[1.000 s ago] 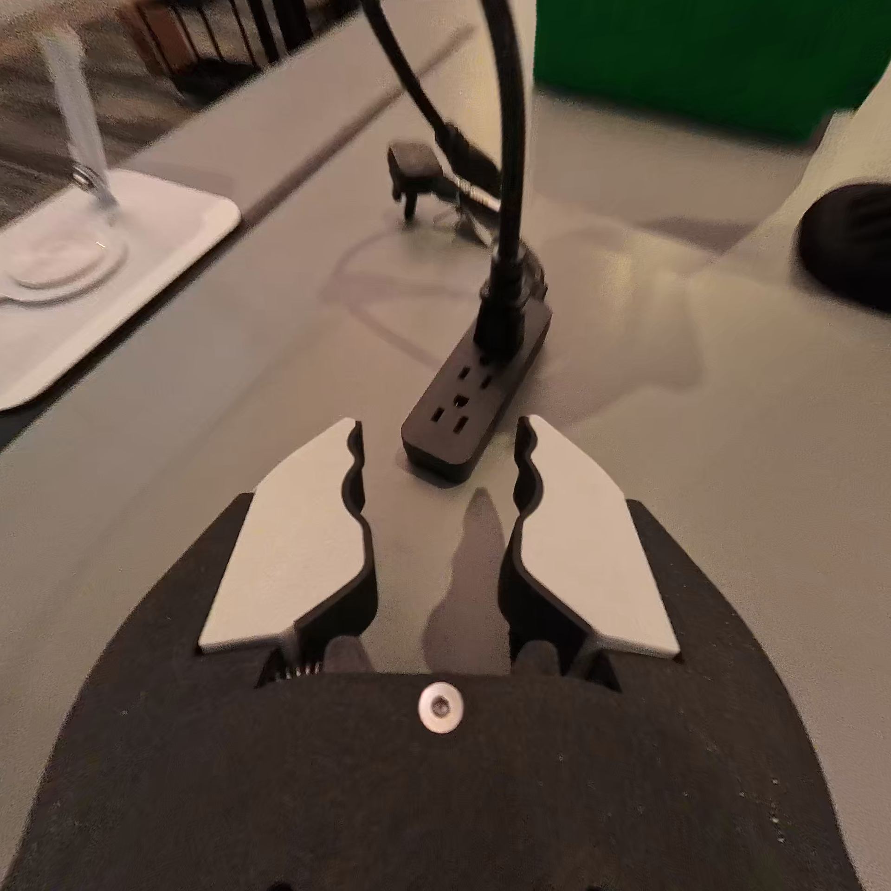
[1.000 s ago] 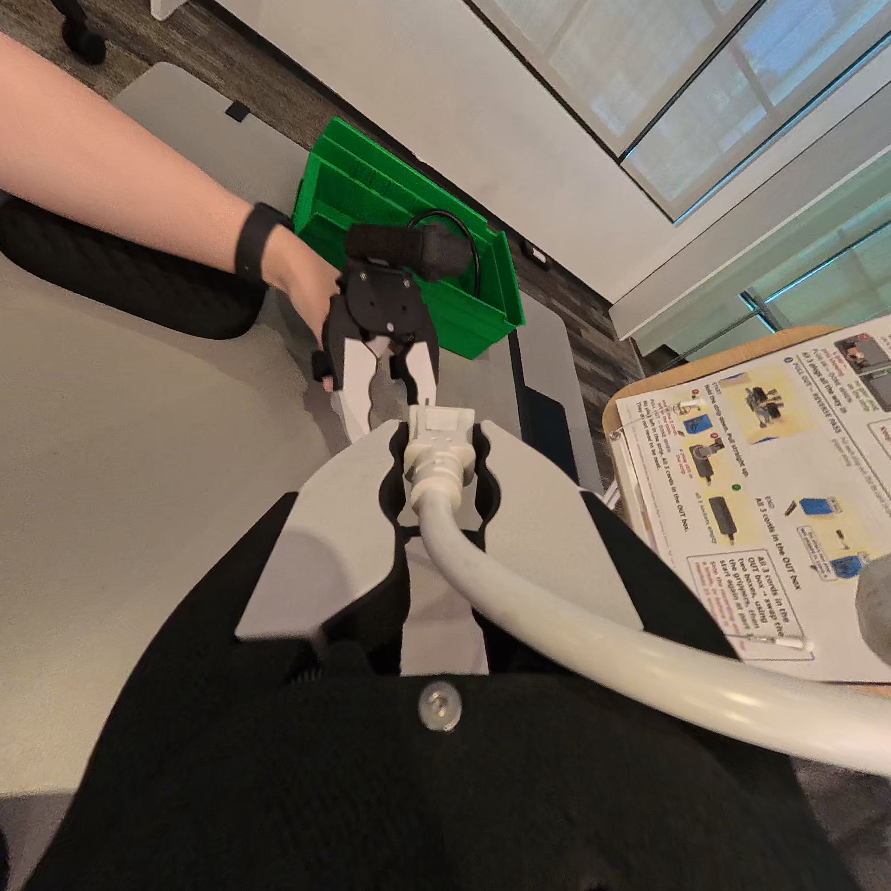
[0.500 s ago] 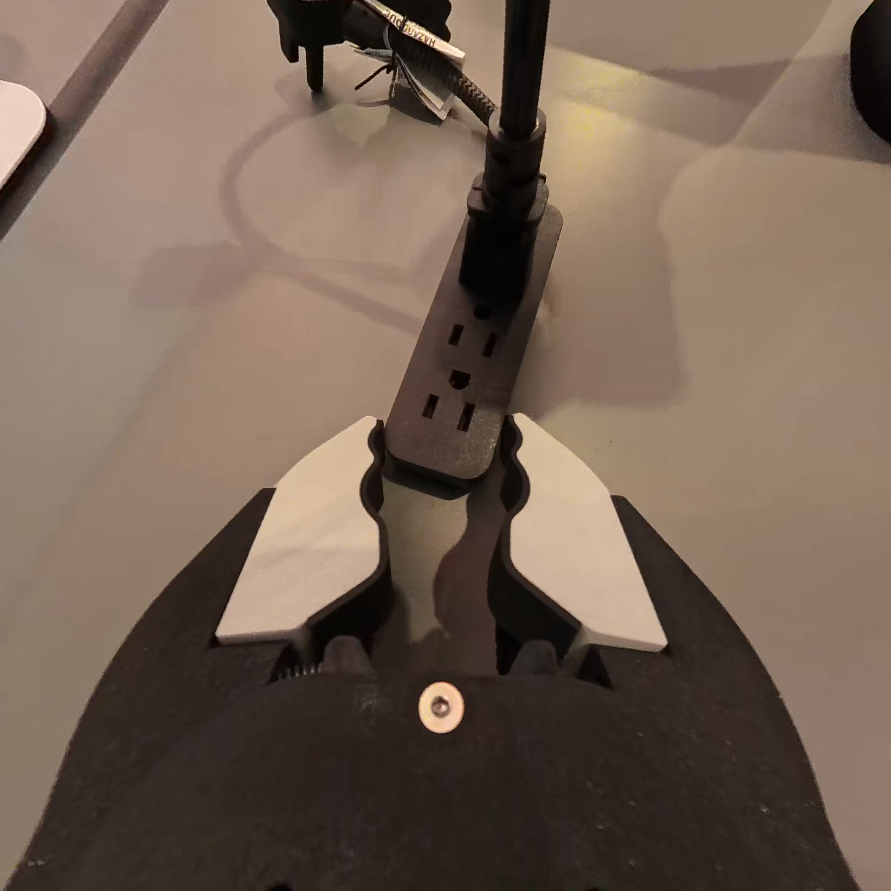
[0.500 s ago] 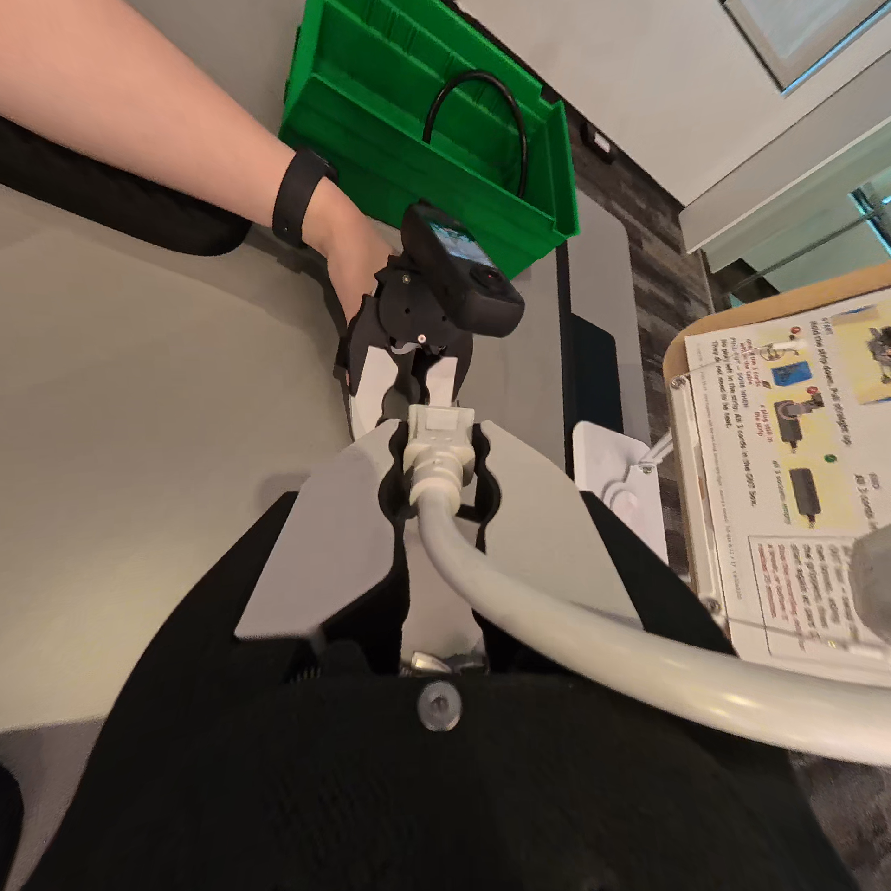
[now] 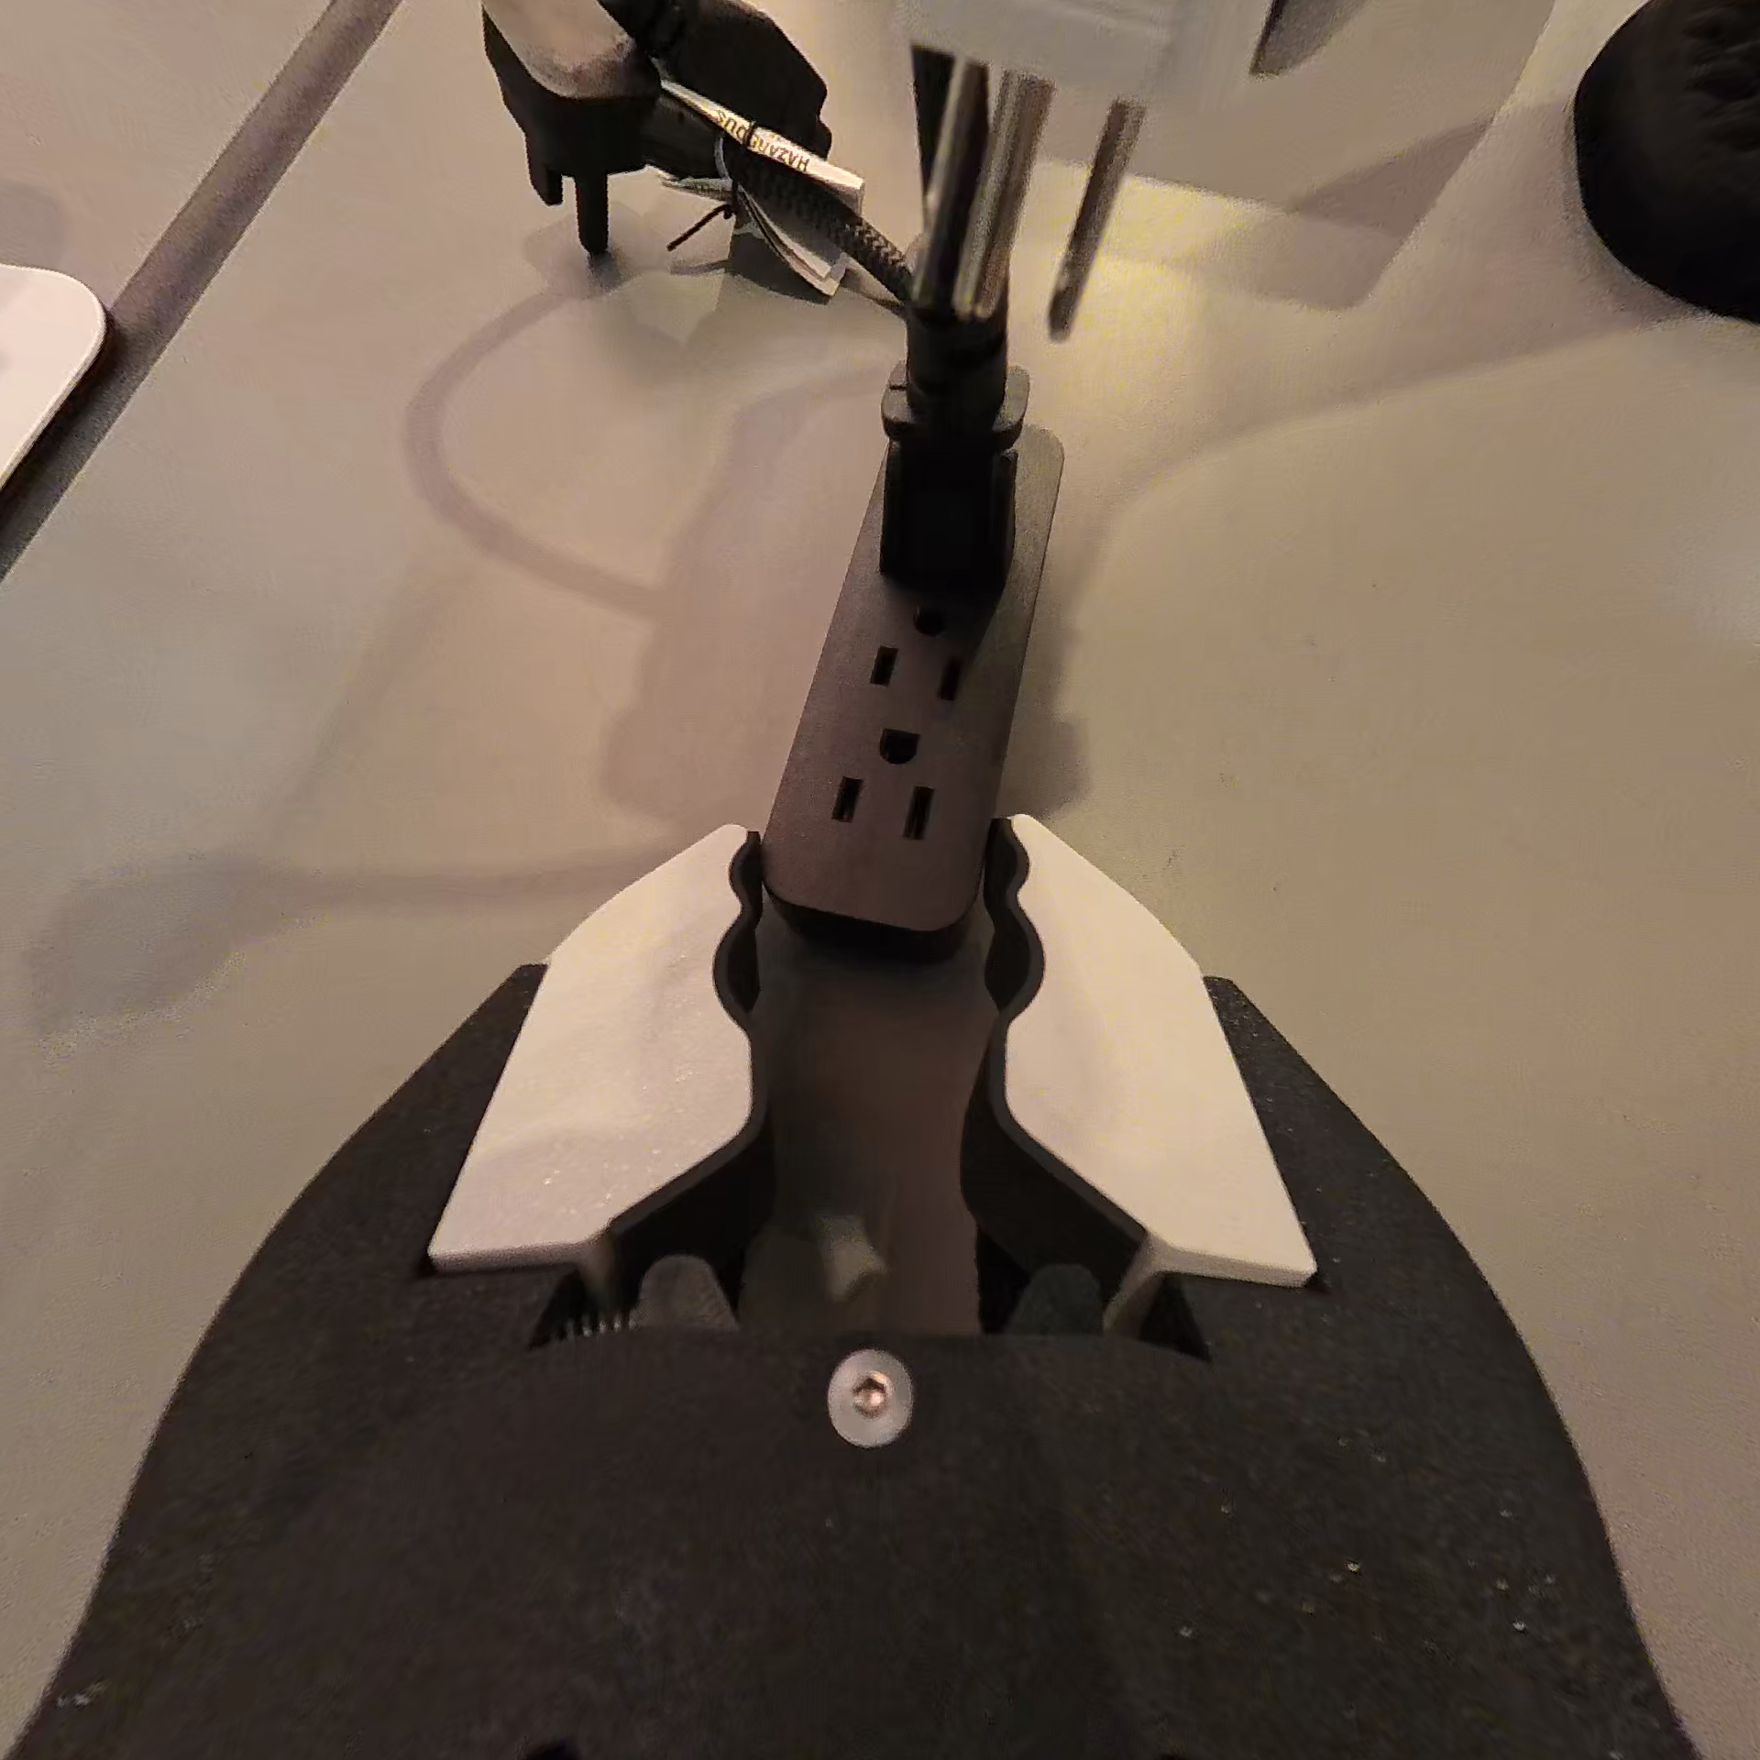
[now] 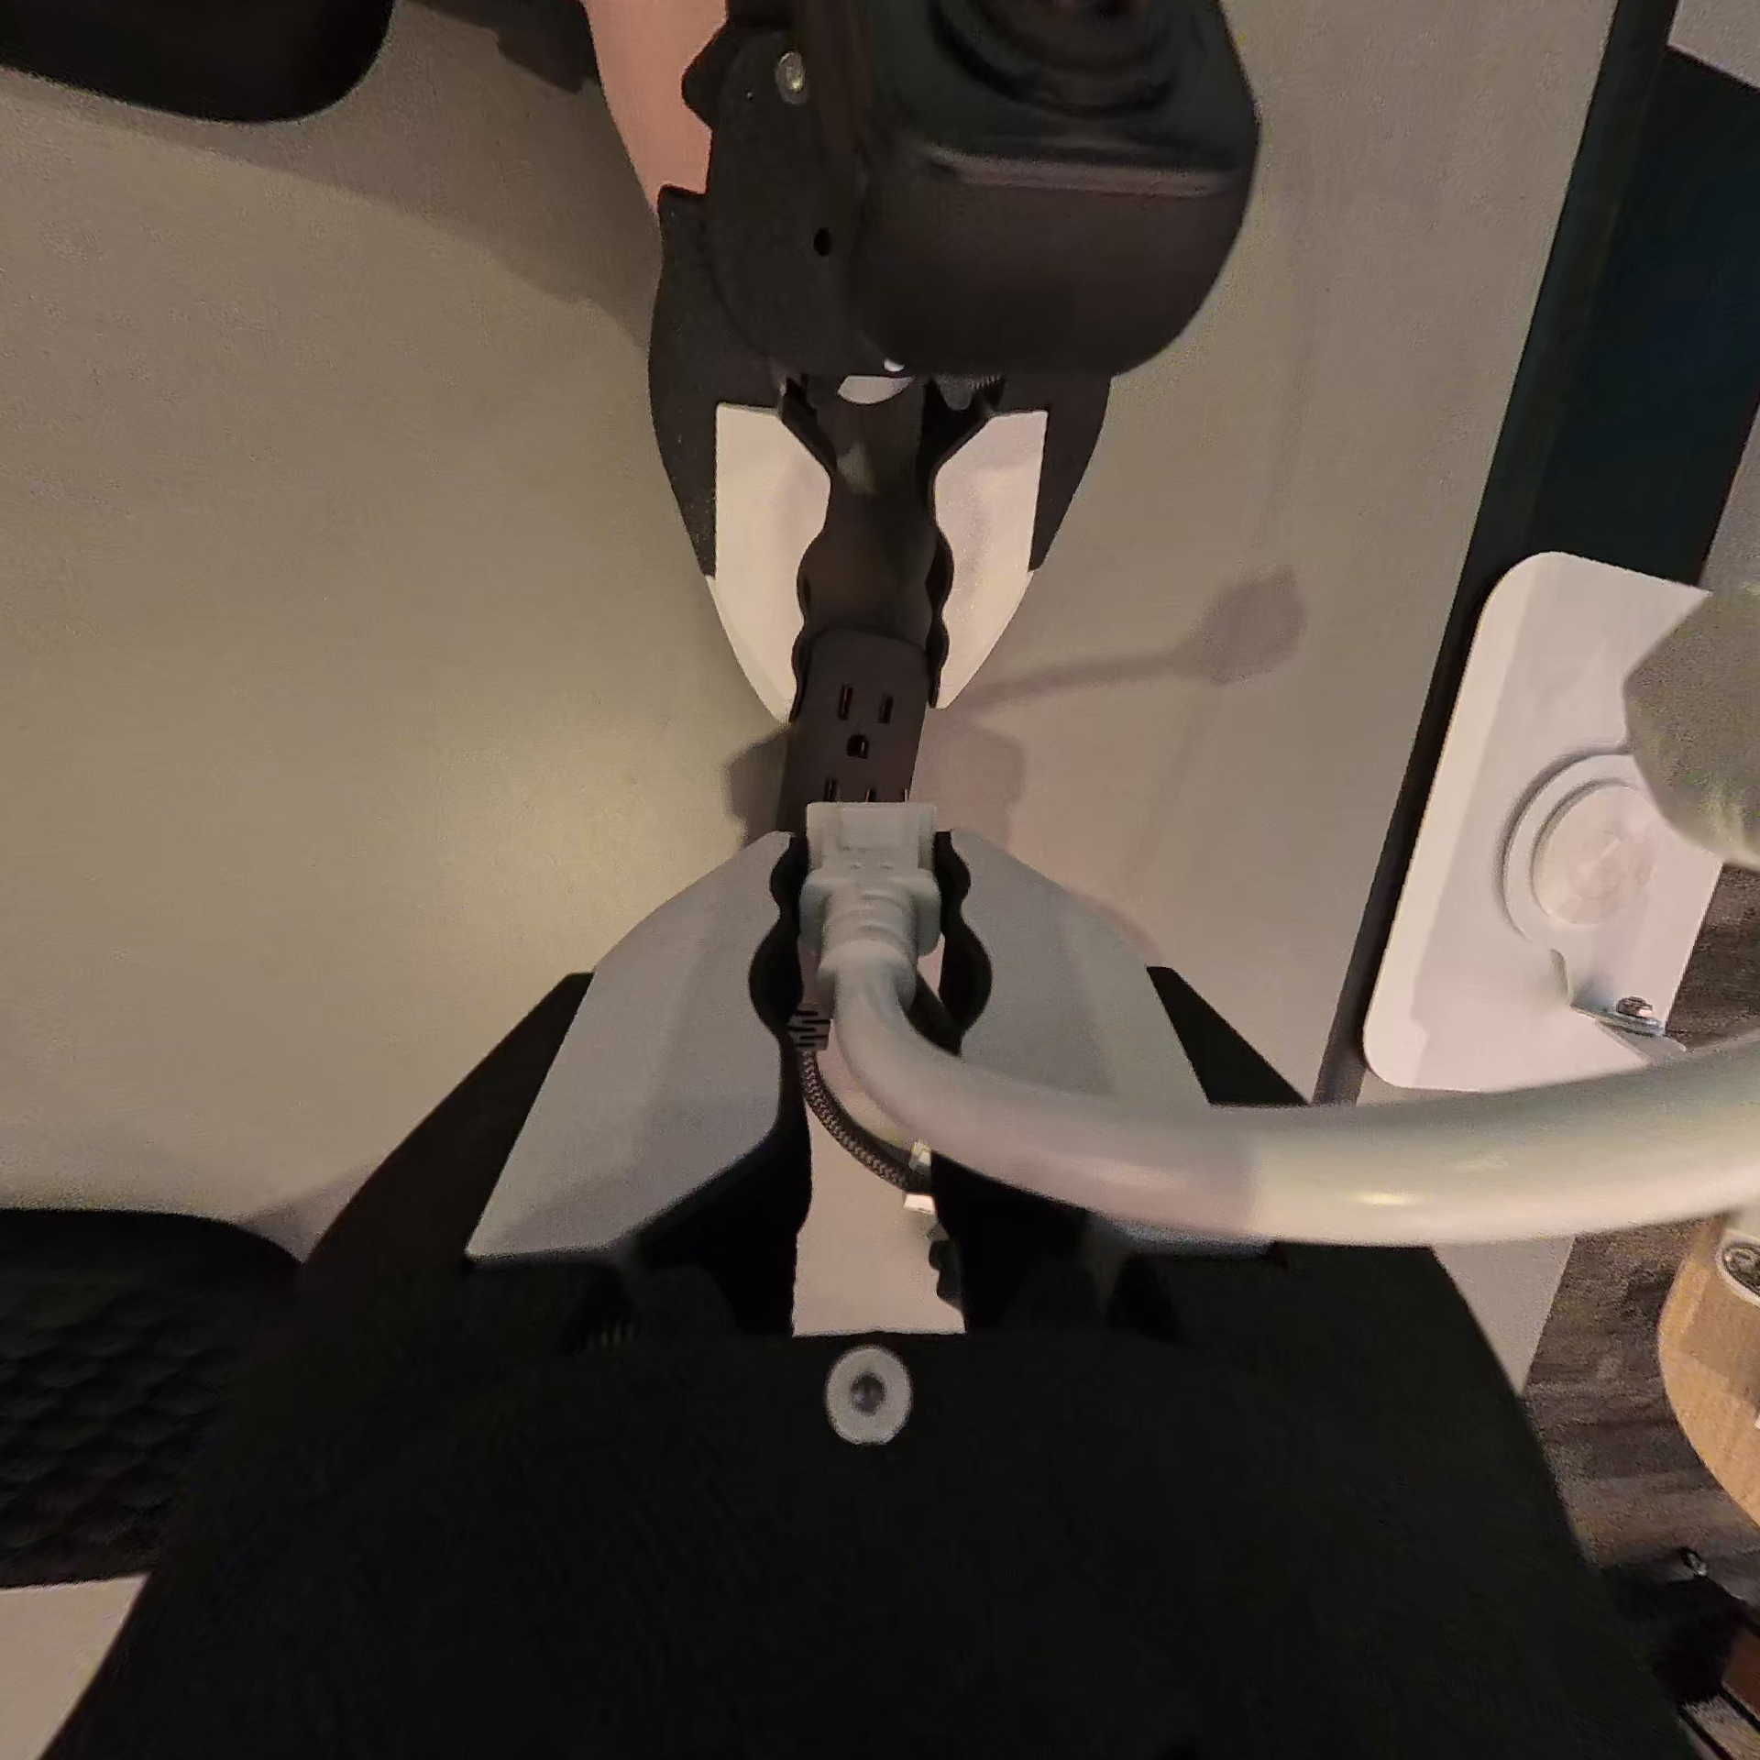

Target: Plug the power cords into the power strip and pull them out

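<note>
A black power strip point(image 5: 905, 752) lies on the grey table with a black plug point(image 5: 948, 505) in its far outlet and two near outlets free. My left gripper point(image 5: 871, 857) is shut on the strip's near end, its pads touching both sides. My right gripper point(image 6: 867, 848) is shut on a white plug point(image 6: 867, 876) with a thick white cord point(image 6: 1238, 1171). It holds the plug just above the strip point(image 6: 857, 724), opposite the left gripper point(image 6: 862, 667). The white plug's metal prongs point(image 5: 1010, 171) hang above the strip's far end. A loose black plug point(image 5: 590, 124) lies beyond.
A white tray point(image 6: 1524, 838) stands past a dark table seam on the right, and also shows at the left edge of the left wrist view point(image 5: 38, 362). A black padded object point(image 5: 1676, 152) sits at the far right. A braided cable point(image 6: 848, 1124) runs under my right gripper. The left gripper's tips are roughly 11 centimetres from the right gripper's.
My left gripper moved up to the strip and closed on its near end. My right gripper tilted down and brought the white plug over the strip.
</note>
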Motion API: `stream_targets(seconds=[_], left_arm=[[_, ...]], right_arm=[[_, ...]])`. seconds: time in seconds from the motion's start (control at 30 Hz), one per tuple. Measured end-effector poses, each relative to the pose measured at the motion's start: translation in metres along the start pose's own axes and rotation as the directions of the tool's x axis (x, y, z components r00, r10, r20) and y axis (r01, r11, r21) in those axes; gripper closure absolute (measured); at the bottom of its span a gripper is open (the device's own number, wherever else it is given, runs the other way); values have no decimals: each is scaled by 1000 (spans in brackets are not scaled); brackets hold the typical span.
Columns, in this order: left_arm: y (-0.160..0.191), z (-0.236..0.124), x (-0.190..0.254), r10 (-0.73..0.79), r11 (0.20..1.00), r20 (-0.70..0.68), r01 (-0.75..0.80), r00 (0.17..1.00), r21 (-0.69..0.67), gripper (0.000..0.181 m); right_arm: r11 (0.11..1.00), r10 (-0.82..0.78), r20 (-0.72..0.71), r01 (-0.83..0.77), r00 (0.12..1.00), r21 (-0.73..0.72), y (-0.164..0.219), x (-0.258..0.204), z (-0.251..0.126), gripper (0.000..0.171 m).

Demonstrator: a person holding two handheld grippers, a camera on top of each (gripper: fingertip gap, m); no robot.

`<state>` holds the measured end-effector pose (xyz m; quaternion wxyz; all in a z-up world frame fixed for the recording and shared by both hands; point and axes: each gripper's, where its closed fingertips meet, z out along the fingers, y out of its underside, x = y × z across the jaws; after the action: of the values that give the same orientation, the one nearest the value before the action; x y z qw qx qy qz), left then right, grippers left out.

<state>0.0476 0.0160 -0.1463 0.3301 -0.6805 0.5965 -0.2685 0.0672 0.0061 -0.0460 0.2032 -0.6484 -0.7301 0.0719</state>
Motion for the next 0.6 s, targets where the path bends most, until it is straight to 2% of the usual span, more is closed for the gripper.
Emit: stream_targets(seconds=[0.2, 0.43, 0.6], left_arm=[[-1, -1, 2, 30, 1000, 7, -30, 1000, 8, 137], [3, -1, 3, 38, 999, 4, -38, 999, -7, 137], [5, 0, 2, 32, 999, -2, -32, 999, -24, 137]], right_arm=[[999, -12, -21, 12, 1000, -36, -9, 2, 10, 146], [968, -7, 48, 19, 999, -251, 14, -6, 45, 145], [956, 37, 82, -12, 996, -292, 22, -10, 56, 145]])
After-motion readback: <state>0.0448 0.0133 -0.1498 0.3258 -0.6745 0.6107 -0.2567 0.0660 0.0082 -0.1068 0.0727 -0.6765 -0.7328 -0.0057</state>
